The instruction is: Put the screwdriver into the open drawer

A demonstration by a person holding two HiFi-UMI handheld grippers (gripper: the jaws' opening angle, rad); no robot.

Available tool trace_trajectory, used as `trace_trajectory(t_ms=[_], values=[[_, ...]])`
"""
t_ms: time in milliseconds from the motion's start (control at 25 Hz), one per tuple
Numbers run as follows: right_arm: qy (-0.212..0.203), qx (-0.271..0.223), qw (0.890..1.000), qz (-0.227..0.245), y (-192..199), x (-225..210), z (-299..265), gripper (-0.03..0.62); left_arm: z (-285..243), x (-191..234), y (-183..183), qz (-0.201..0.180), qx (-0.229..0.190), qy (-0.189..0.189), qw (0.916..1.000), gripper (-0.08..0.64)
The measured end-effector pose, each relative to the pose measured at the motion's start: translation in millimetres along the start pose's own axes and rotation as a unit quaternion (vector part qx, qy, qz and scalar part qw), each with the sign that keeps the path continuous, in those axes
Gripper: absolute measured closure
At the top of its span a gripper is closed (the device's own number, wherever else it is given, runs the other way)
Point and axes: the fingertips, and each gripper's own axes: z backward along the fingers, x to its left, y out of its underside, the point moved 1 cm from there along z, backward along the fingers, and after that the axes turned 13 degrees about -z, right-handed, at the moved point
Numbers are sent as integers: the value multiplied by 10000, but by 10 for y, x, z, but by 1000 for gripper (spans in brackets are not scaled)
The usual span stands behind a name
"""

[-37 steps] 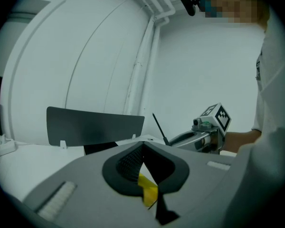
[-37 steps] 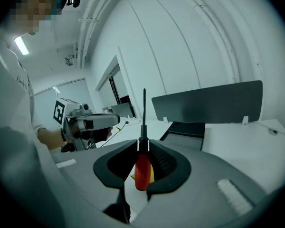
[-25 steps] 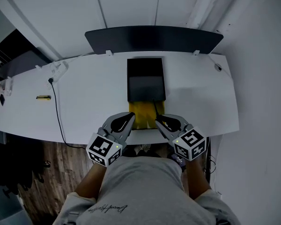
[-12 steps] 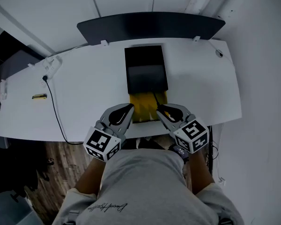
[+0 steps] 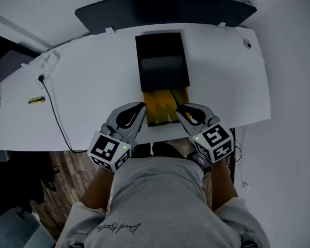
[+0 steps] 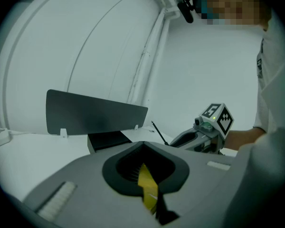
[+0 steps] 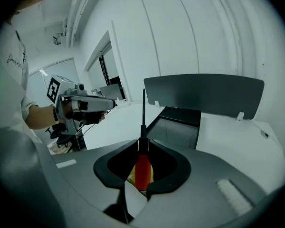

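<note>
The white desk (image 5: pixel 82 87) is the biggest thing in front of me, with a dark board (image 5: pixel 165 9) standing along its far edge; in the middle sits a black box (image 5: pixel 161 61), and its drawer (image 5: pixel 156 110) is pulled out toward me, open, with a yellow floor; my two grippers hang over the near end of that drawer, one at each side. My left gripper (image 5: pixel 142 106) has its jaws together and holds nothing; I think it should stay off to the left, clear of the drawer. My right gripper (image 5: pixel 180 108) is clamped on the red handle of the screwdriver (image 7: pixel 142 167); the thin black shaft points away from me toward the black box, over the right part of the drawer. To do this well, I would move the right gripper a bit to the left so the whole tool is over the yellow floor; then I would tip it flatter, so the shaft lines up with the long way of the drawer; then go down slowly until the tool is close to the floor, and only then let the jaws go apart. If I let go too high, it may bounce or roll; if the tip hits the black box, the tool could twist in my grip.
</note>
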Motion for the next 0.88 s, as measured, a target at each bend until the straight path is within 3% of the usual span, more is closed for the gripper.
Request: trace_trajectory(t_ms=[520, 880], values=[[274, 407, 9988, 91, 260, -222, -337, 502, -49, 142, 309, 81, 199, 98, 9997, 560], [351, 903, 9943, 445, 474, -274, -581, 502, -91, 45, 441, 112, 304, 275, 9991, 560]])
